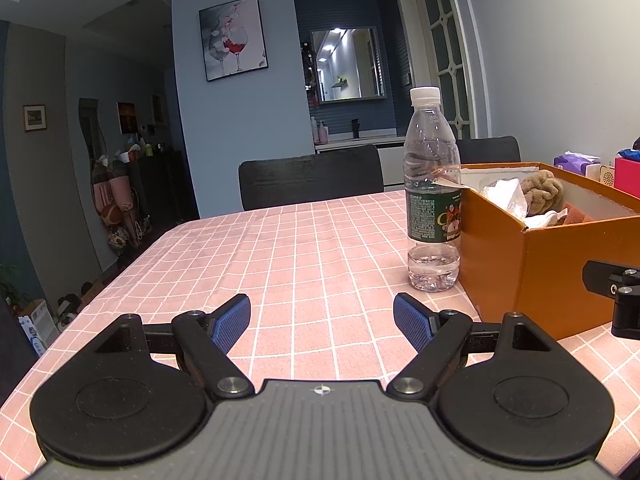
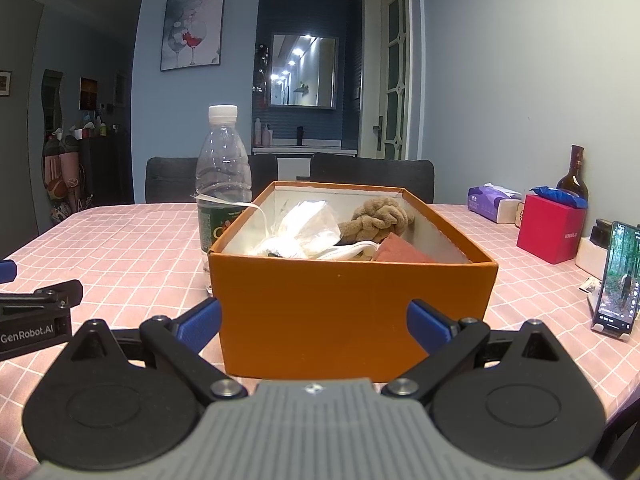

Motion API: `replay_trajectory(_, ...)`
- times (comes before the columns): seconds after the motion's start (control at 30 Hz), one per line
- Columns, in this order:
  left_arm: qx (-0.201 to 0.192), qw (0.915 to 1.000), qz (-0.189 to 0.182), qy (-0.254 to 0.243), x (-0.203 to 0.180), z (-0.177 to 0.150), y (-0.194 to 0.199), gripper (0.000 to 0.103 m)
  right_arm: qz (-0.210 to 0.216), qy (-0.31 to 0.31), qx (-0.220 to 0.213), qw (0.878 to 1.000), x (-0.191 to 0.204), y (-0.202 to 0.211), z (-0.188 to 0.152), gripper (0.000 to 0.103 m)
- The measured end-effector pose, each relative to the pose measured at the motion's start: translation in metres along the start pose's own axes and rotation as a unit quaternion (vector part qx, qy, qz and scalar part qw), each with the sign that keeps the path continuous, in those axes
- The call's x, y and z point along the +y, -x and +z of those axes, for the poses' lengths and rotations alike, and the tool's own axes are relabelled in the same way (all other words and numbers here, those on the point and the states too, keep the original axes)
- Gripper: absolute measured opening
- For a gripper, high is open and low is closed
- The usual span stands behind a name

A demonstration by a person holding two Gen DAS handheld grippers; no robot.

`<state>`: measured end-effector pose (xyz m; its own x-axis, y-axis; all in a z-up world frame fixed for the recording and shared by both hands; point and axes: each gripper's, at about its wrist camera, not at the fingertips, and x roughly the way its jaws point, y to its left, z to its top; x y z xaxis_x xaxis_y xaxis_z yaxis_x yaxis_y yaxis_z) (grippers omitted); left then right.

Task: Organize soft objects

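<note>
I've got the orange box [image 2: 352, 308] dead ahead of my right gripper [image 2: 314, 322], sitting on the pink checked tablecloth [image 1: 280, 248]. My right jaws are spread wide and hold nothing; their blue pads [image 2: 428, 322] sit just in front of the box's near wall, one towards each end of it. I can't tell if they touch the cardboard.

Inside the box, the soft things are piled together: a tan knotted plush [image 2: 378, 218] towards the far side, crumpled white plastic wrap [image 2: 308, 226] to its left, a reddish-brown cloth [image 2: 400, 252] against the near wall, and a bit of white fabric [image 2: 352, 249] between them.

Left of the box, touching or just beside its left wall, a clear water bottle [image 1: 431, 200] stands upright with a white cap and green label.

My left gripper [image 1: 322, 322] is left of the box too, hovering over bare tablecloth, jaws wide apart and empty. The bottle is ahead of it and a little to the right.

Right of the box, well apart: a red carton [image 2: 550, 228] with a blue packet on top, a purple tissue pack [image 2: 490, 200], a dark glass bottle [image 2: 573, 178] and a phone [image 2: 618, 280] propped upright, its screen lit.
</note>
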<state>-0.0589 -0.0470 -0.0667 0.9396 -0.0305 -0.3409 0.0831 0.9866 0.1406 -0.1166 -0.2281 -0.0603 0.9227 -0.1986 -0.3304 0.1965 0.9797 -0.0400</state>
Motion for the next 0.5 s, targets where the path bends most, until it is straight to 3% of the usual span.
replay_trajectory(0.5,0.004,1.0000,-0.008,-0.004,-0.0007,-0.0021,-0.0006,0.095,-0.001,-0.004,0.006,1.000,0.0014,-0.0020,-0.0011,0.097)
